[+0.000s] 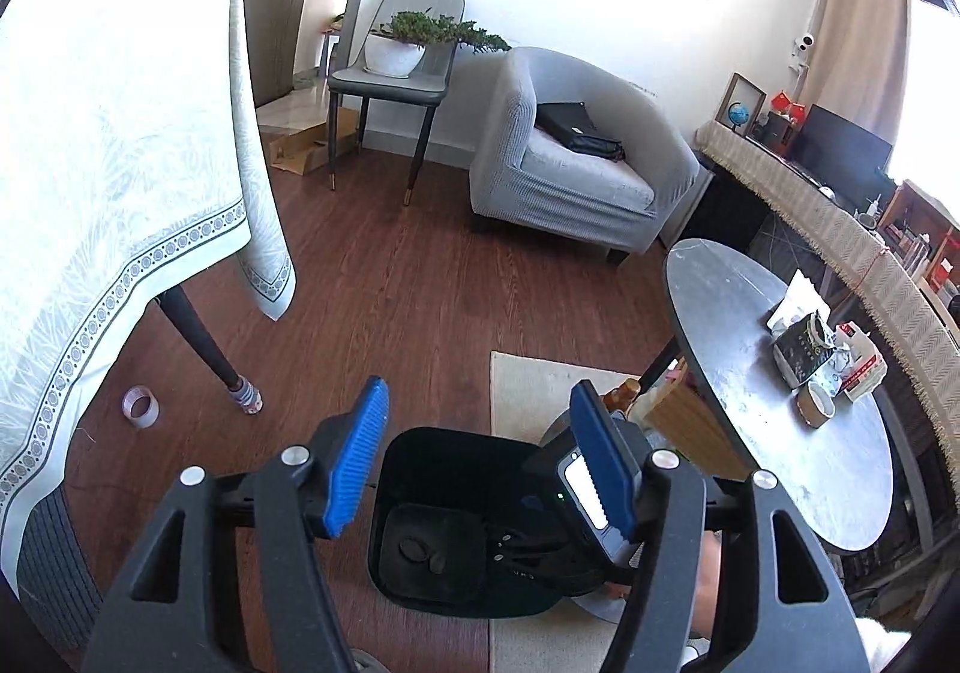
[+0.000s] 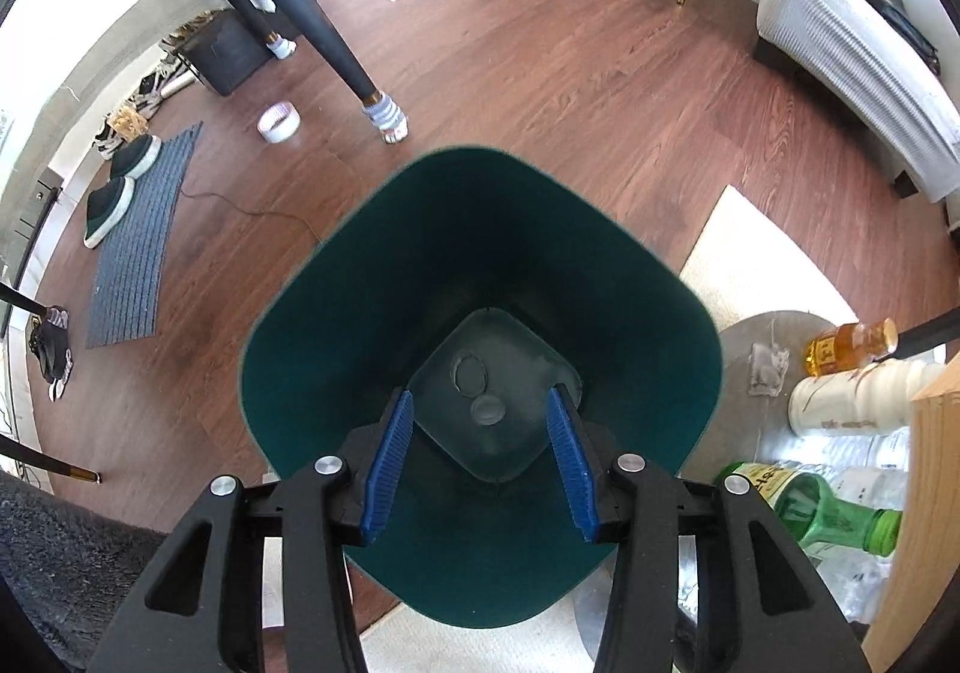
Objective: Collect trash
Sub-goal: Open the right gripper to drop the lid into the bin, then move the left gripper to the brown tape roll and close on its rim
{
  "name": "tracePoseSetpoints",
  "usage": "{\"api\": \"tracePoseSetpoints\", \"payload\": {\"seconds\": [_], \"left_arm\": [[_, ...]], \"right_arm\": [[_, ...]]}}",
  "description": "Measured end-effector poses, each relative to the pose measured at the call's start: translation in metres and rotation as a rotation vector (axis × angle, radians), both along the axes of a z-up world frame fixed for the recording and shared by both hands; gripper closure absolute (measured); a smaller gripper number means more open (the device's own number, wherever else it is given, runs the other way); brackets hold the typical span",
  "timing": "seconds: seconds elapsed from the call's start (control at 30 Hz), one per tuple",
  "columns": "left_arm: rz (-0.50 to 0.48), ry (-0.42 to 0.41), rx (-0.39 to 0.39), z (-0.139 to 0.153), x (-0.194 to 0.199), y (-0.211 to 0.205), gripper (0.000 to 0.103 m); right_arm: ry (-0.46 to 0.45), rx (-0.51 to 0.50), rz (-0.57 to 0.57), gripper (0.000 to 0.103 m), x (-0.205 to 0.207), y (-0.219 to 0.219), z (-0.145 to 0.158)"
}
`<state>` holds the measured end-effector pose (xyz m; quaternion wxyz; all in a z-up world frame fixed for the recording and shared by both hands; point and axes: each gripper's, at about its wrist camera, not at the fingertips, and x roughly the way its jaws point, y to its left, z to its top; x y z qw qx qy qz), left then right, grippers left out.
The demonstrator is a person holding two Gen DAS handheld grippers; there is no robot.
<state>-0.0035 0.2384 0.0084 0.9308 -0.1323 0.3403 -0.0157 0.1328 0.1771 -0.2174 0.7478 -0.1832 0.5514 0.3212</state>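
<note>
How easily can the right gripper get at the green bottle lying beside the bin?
Probably yes. The right gripper is open and empty over the bin, and the green bottle lies close on its right, uncovered; other bottles crowd it, though.

Bright daylight floods both fisheye views, blowing out the tablecloth (image 1: 108,145) at left and the upper-right window edge; the bin's (image 2: 480,277) interior stays dark; edges bend strongly.

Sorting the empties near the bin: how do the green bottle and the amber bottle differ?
The green bottle is larger and looks empty; the amber bottle is smaller and holds golden liquid. The green one lies nearest the camera, the amber one farther back. Both lie on their sides, labelled, right of the bin.
</note>
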Motion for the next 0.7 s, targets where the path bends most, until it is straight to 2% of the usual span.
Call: {"api": "tracePoseSetpoints", "payload": {"seconds": [0.33, 0.57, 0.7], "left_arm": [[-0.007, -0.03, -0.015, 0.009, -0.002, -0.007, 0.037], [-0.027, -0.113, -0.001, 0.027, -0.007, -0.023, 0.035], [-0.044, -0.167, 0.02, 0.038, -0.01, -0.036, 0.033]], "right_arm": [[-0.08, 0.097, 0.035, 0.056, -0.01, -0.001, 0.054], [-0.182, 0.183, 0.057, 0.056, -0.025, -0.014, 0.115], [-0.249, 0.221, 0.037, 0.056, -0.029, -0.035, 0.148]]}}
